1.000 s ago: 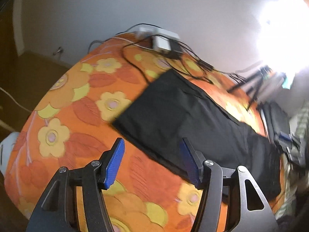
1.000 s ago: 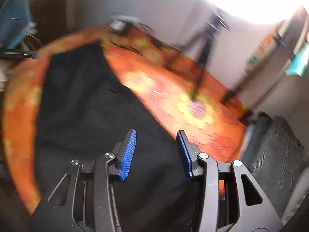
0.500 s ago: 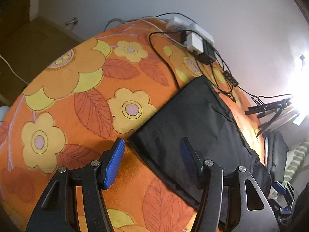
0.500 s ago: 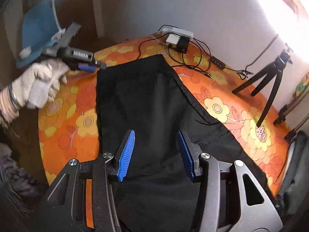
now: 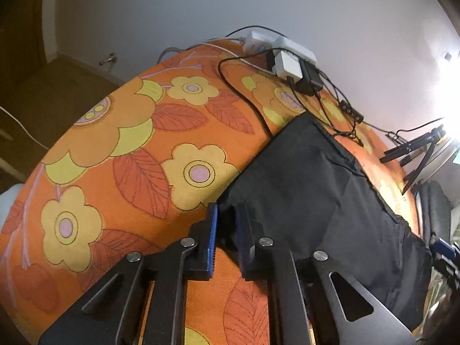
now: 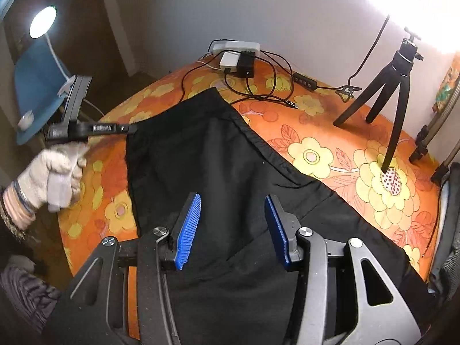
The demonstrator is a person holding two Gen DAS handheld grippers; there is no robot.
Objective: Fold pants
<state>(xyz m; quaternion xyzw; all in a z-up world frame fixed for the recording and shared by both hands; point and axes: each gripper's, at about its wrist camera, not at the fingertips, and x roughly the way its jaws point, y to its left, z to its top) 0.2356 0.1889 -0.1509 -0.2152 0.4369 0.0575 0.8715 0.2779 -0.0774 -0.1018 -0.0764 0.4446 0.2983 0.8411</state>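
Note:
Black pants (image 5: 316,189) lie flat on the orange flowered cover (image 5: 120,149). My left gripper (image 5: 227,207) is at their near left corner, its jaws closing with the cloth pinched between the blue pads. From the right wrist view the same left gripper (image 6: 130,128) meets the left corner of the pants (image 6: 207,155), held by a gloved hand (image 6: 54,169). My right gripper (image 6: 233,198) hovers open over the middle of the pants, nothing gripped between its blue pads.
A white power strip with chargers (image 5: 287,57) and loose black cables (image 6: 258,92) lies at the far edge by the wall. A black tripod (image 6: 394,92) stands on the cover at the right. A lamp (image 6: 43,23) and a blue chair (image 6: 37,86) are at the left.
The left gripper came down onto the pants' corner and its jaws went from wide apart to nearly together on the cloth. The right gripper drifted sideways over the pants, still open.

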